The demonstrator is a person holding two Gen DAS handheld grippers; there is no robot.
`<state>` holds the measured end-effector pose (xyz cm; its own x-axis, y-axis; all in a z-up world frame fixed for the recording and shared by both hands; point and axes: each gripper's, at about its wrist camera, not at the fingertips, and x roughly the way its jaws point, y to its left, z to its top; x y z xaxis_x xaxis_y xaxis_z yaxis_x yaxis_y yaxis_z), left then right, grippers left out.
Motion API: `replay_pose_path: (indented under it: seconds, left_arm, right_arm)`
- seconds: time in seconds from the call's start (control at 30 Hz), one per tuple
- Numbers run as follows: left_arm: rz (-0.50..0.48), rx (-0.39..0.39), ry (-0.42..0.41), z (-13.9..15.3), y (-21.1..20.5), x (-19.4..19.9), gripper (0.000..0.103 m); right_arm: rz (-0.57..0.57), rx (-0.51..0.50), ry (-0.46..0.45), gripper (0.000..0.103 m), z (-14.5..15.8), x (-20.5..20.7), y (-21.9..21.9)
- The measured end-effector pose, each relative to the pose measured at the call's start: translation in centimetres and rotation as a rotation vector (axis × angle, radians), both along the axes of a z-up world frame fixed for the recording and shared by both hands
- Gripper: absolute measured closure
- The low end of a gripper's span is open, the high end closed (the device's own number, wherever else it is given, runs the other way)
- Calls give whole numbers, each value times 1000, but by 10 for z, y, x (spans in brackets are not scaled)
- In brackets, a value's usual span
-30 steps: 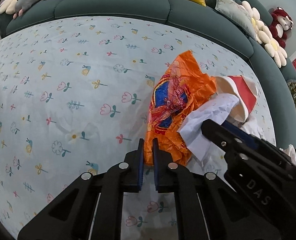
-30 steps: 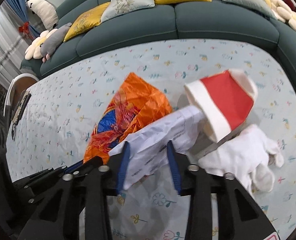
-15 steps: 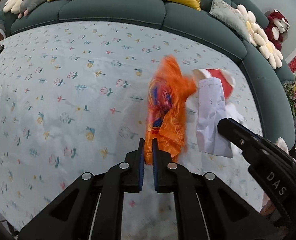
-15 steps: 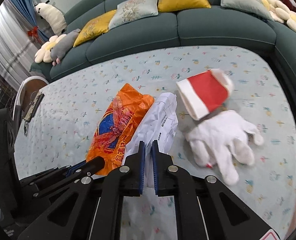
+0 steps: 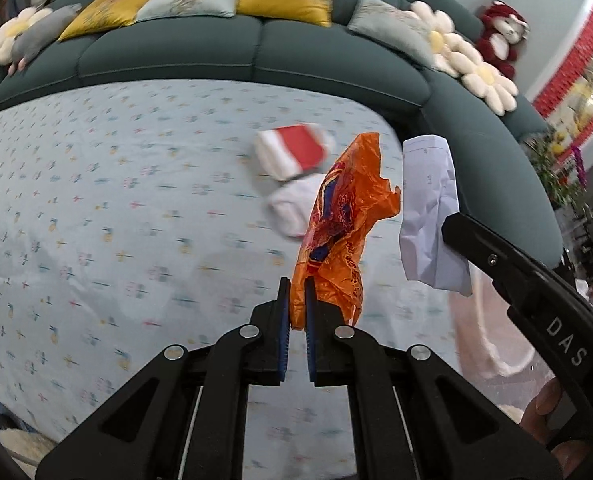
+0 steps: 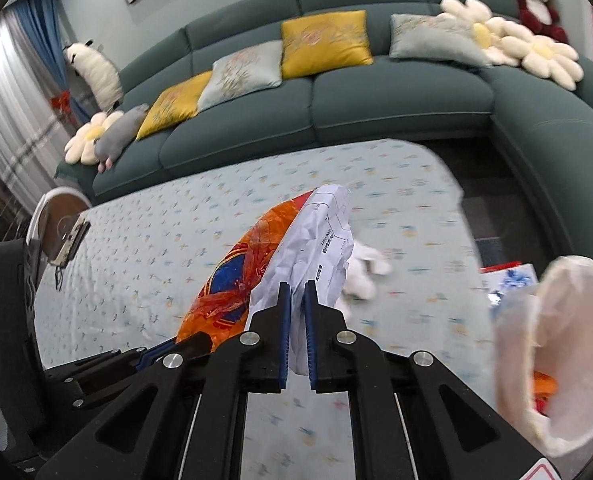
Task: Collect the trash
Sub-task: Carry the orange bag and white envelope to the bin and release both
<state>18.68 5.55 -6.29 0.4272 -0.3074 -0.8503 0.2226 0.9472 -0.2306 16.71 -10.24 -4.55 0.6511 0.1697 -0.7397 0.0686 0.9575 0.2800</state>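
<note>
My left gripper (image 5: pixel 295 304) is shut on an orange snack wrapper (image 5: pixel 344 216) and holds it up above the table. The wrapper also shows in the right wrist view (image 6: pixel 240 276). My right gripper (image 6: pixel 295 308) is shut on a crumpled white paper (image 6: pixel 320 240), lifted off the table; the paper shows in the left wrist view (image 5: pixel 430 208) beside the wrapper. A red and white paper cup (image 5: pixel 292 152) and a white glove (image 5: pixel 288 208) lie on the flowered tablecloth (image 5: pixel 116 200). A trash bin lined with a whitish bag (image 6: pixel 556 344) stands at the right.
A dark green corner sofa (image 6: pixel 336 96) with yellow and grey cushions and flower pillows wraps the table's far and right sides. A red plush toy (image 5: pixel 500 36) sits on its back. A small device (image 6: pixel 70 236) lies at the table's left end.
Both grippers have lifted and swung right with the wrapper and the paper; the right gripper shut on the paper a second ago. The bin has come into the right wrist view.
</note>
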Motion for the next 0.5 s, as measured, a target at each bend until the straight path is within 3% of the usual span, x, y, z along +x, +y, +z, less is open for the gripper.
replay_pose_path:
  seconds: [0.5]
  left_arm:
    - [-214, 36, -53, 24, -121, -59, 97]
  right_arm:
    - [-205, -23, -35, 96, 14, -95, -120]
